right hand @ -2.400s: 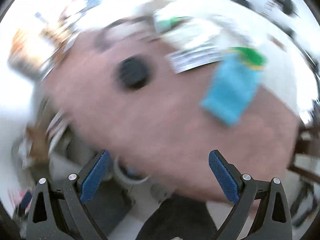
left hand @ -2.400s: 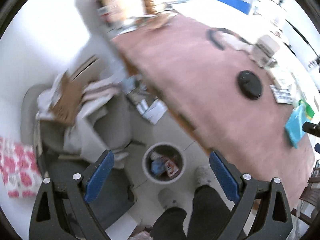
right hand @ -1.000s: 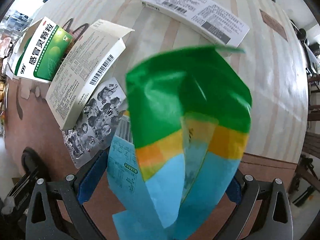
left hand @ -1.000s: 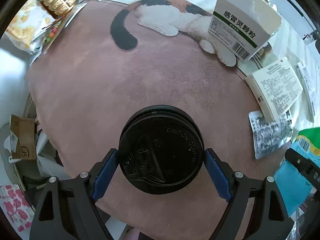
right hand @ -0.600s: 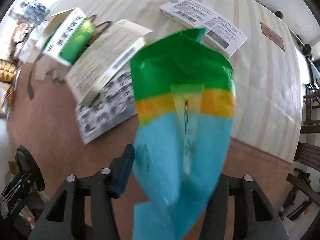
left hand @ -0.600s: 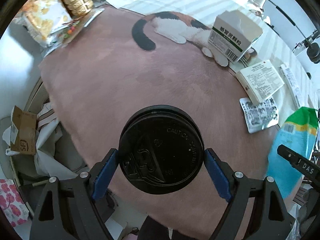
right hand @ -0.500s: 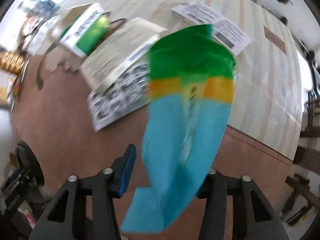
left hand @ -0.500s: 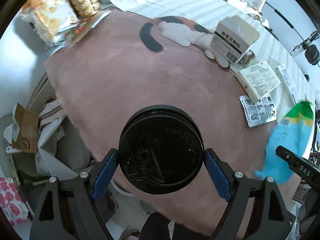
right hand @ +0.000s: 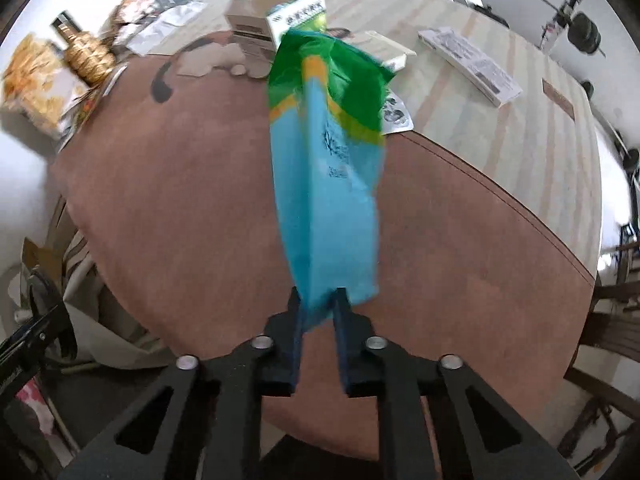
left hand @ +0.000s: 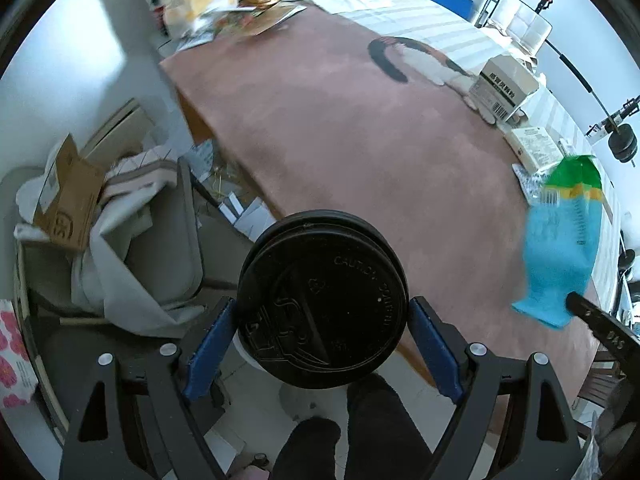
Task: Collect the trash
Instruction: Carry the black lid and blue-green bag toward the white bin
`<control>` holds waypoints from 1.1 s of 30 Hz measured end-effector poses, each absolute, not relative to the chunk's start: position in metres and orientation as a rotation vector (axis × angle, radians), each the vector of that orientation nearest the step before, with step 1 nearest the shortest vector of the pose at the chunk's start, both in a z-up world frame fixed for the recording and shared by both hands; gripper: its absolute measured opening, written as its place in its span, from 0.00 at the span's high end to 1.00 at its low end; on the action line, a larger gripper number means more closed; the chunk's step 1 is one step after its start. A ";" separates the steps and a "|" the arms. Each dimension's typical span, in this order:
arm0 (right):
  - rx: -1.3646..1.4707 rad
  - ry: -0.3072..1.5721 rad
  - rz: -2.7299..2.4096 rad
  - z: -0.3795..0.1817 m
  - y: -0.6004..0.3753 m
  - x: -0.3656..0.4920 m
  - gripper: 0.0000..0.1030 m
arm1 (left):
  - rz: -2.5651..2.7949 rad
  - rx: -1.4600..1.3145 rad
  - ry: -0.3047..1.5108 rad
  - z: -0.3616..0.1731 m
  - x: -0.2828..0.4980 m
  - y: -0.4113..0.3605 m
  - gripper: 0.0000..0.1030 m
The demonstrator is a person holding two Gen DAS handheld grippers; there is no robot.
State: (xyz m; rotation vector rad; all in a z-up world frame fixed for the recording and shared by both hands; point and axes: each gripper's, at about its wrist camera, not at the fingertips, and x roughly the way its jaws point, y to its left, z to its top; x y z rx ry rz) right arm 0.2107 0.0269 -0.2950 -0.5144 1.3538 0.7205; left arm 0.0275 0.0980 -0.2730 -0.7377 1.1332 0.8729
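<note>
left gripper (left hand: 322, 344): clamping black cup lid (left hand: 322, 300) edgewise, carrying it off the table (left hand: 340, 140) edge toward the floor.
right gripper (right hand: 318, 308): jaws just closed, pinching blue-green bag (right hand: 328, 184) by its bottom above the table, hanging clear for binning.

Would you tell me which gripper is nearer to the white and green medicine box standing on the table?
Right. The right gripper, shut on the blue and green bag, hangs nearer the medicine box; the left gripper, holding the black lid, is off the table's edge.

I held the lid (left hand: 322, 307) off the mat's (left hand: 340, 128) near edge, above the floor, with the chair (left hand: 160, 240) to its left. The bag (right hand: 328, 184) hung over the mat. Beyond the mat's far edge sat the boxes (right hand: 280, 20); the leaflet (right hand: 472, 64) lay to their right.
</note>
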 end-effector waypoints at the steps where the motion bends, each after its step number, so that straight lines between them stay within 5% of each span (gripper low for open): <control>1: -0.502 1.351 0.731 -0.292 0.024 0.205 0.98 | 0.872 -0.741 1.129 -0.274 0.019 0.094 0.17; 17: -0.550 1.403 1.092 -0.264 0.027 0.041 0.99 | 1.019 -0.872 1.099 -0.293 -0.114 0.094 0.17; 23: -0.675 1.512 1.192 -0.341 0.044 -0.023 0.99 | 1.070 -1.004 1.150 -0.364 -0.161 0.104 0.17; 33: -0.935 1.622 1.115 -0.584 0.064 -0.063 0.99 | 0.910 -1.289 1.163 -0.573 -0.167 0.128 0.17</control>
